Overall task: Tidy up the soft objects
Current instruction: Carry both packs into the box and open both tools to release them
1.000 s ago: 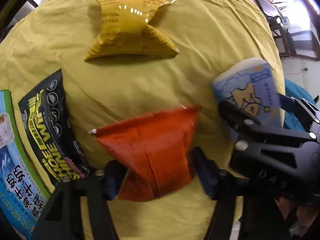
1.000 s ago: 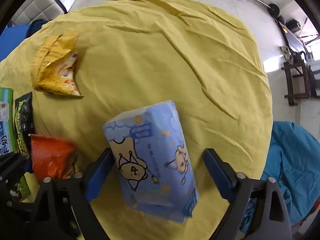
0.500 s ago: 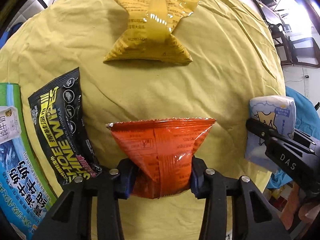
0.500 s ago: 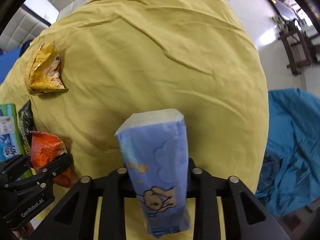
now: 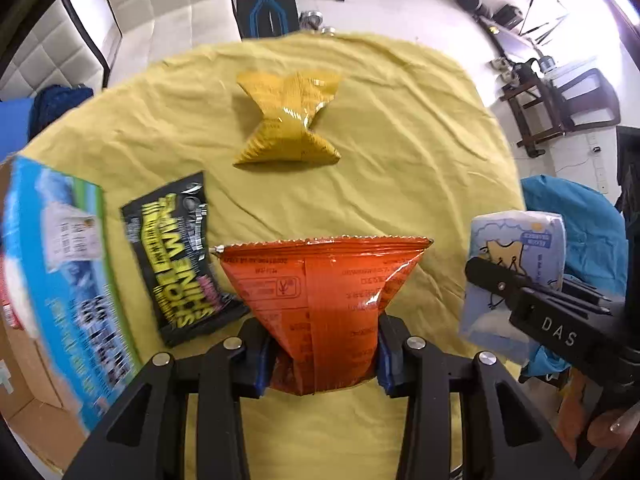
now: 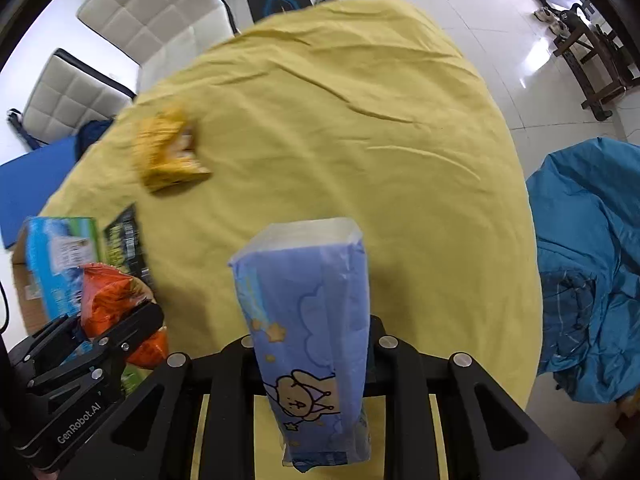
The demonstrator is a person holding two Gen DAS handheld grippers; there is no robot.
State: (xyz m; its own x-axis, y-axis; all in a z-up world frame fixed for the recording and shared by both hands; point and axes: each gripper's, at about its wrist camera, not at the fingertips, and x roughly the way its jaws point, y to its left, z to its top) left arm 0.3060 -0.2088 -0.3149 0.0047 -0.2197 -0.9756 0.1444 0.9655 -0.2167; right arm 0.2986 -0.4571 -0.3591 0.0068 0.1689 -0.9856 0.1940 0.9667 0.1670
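Observation:
My left gripper (image 5: 320,354) is shut on an orange snack bag (image 5: 324,292) and holds it above the yellow-clothed table (image 5: 400,168). My right gripper (image 6: 310,364) is shut on a blue tissue pack (image 6: 308,320) with a bear print, held upright above the table. The tissue pack also shows at the right of the left wrist view (image 5: 516,256), and the orange bag at the left of the right wrist view (image 6: 112,300). A yellow snack bag (image 5: 288,120) lies further back on the table. A black wipes pack (image 5: 176,256) lies to the left.
A blue and green box (image 5: 60,264) sits at the table's left edge over a cardboard carton (image 5: 24,392). A blue cloth heap (image 6: 592,264) lies right of the table. White chairs (image 6: 132,12) and gym gear stand beyond on the tiled floor.
Both grippers closed on their items a second ago and have since lifted them up and back from the table; more of the room shows now.

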